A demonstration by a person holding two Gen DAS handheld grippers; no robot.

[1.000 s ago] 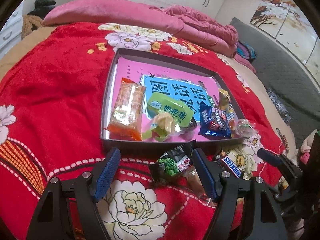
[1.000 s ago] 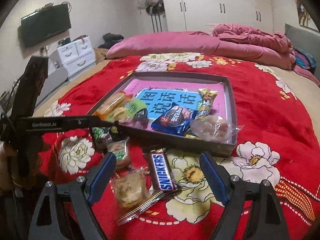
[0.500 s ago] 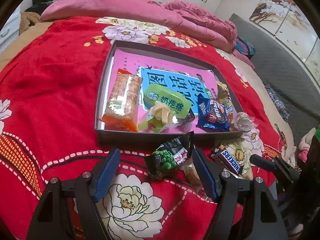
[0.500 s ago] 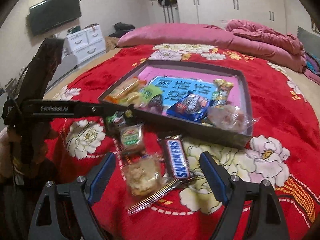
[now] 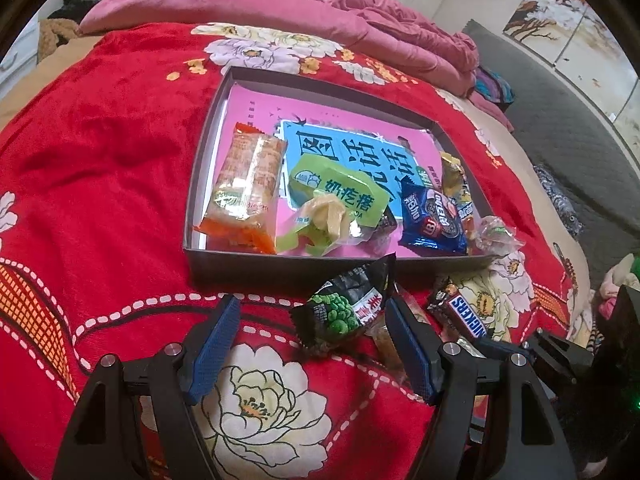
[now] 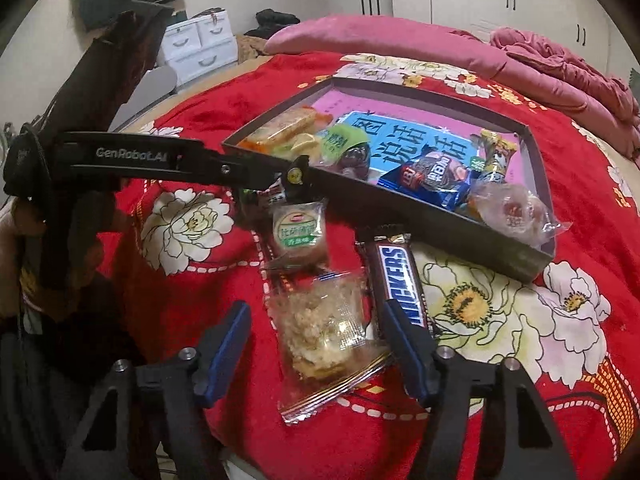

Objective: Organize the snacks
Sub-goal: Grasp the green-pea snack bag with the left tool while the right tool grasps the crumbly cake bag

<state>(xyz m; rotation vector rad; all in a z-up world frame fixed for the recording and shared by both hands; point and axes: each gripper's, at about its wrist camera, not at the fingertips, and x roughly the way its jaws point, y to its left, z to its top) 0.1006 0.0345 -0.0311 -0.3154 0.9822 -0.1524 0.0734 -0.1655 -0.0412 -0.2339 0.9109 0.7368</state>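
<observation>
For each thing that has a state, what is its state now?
Box: open, holds several snacks.
Green pea packet: sealed, on the blanket, outside the box.
Snickers bar: wrapped, outside the box.
Clear crumbly snack packet: sealed, between the closing right gripper jaws.
Left gripper: open, empty.

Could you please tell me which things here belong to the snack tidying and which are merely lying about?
Job:
- grey cardboard tray
- brown Snickers bar
- clear-wrapped crumbly pastry
- black green-pea packet
- right gripper, closing around the pastry

Lying about:
- pink duvet
- white drawer unit
</observation>
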